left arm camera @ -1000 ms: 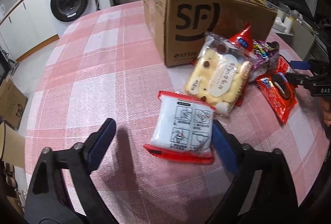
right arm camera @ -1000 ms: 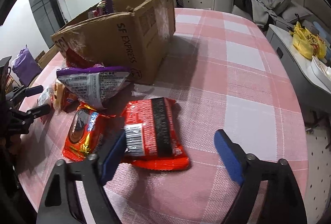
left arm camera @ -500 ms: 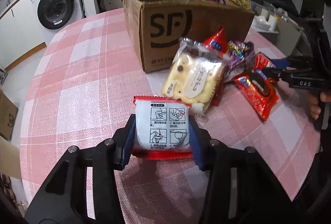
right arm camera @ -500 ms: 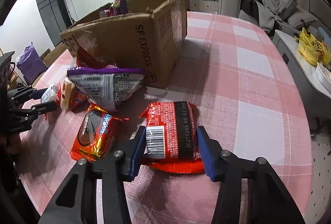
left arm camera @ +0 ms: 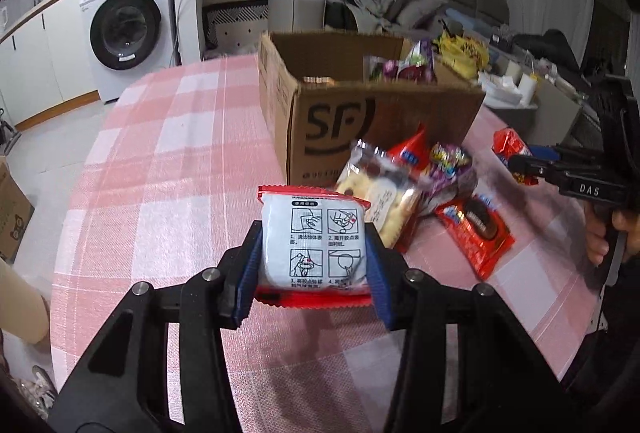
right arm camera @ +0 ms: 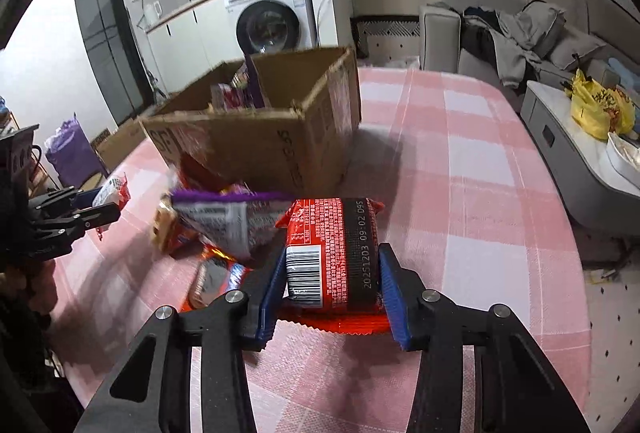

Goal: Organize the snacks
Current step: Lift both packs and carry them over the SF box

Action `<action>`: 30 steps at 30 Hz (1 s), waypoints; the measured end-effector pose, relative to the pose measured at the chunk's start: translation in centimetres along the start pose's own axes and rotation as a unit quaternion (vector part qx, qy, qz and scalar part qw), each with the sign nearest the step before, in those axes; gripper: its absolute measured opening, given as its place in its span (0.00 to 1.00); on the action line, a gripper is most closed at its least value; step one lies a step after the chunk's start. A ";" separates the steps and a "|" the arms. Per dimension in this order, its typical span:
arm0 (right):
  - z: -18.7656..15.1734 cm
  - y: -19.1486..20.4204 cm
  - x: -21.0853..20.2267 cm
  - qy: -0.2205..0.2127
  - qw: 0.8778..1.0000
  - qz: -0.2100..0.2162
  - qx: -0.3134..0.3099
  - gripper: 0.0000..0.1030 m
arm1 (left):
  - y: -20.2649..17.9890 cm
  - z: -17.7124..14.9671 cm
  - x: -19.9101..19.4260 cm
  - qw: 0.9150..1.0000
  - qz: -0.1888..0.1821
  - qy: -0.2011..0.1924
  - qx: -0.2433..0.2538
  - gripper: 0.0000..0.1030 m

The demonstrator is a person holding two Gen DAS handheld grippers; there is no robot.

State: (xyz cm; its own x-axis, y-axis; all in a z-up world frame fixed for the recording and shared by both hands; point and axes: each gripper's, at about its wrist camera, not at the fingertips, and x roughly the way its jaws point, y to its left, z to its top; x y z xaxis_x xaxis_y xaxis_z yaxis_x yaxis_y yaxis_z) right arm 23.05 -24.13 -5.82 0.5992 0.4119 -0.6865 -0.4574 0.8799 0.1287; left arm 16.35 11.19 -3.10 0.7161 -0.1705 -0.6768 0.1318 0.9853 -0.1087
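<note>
We see a round table (left arm camera: 168,169) under a pink-and-white checked cloth, bearing an open cardboard box (left arm camera: 360,121) marked "SF" with several snack bags inside. In front of the box lies a loose heap of snacks: a clear bag of pale biscuits (left arm camera: 380,201), a purple packet (right arm camera: 224,217) and a red cookie packet (left arm camera: 474,229). Our left gripper (left arm camera: 314,269) is clamped on a white packet with red edges (left arm camera: 314,233), raised off the cloth. Our right gripper (right arm camera: 332,289) is clamped on a red packet with a barcode (right arm camera: 332,245), beside the heap and near the box's corner. A washing machine (left arm camera: 128,29) stands behind.
</note>
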 end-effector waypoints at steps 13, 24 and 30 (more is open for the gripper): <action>2.2 1.4 -2.5 -0.041 0.999 0.023 0.002 0.44 | -0.1 2.9 -3.3 0.998 0.017 -0.058 -0.021 0.43; 3.9 2.2 -3.1 -0.064 0.998 0.027 -0.001 0.44 | -0.6 5.8 -4.3 0.996 0.020 -0.087 -0.024 0.43; 5.0 2.2 -3.3 -0.076 0.997 0.029 0.003 0.44 | -1.0 7.1 -4.2 0.995 0.021 -0.093 -0.023 0.43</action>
State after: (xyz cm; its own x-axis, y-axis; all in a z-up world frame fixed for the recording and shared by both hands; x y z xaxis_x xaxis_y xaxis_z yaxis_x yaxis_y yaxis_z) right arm 23.36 -22.32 0.29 0.6640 0.4933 -0.5619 -0.4913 0.8543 0.1695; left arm 18.12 10.83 5.03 0.8354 -0.1233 -0.5357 0.0701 0.9905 -0.1185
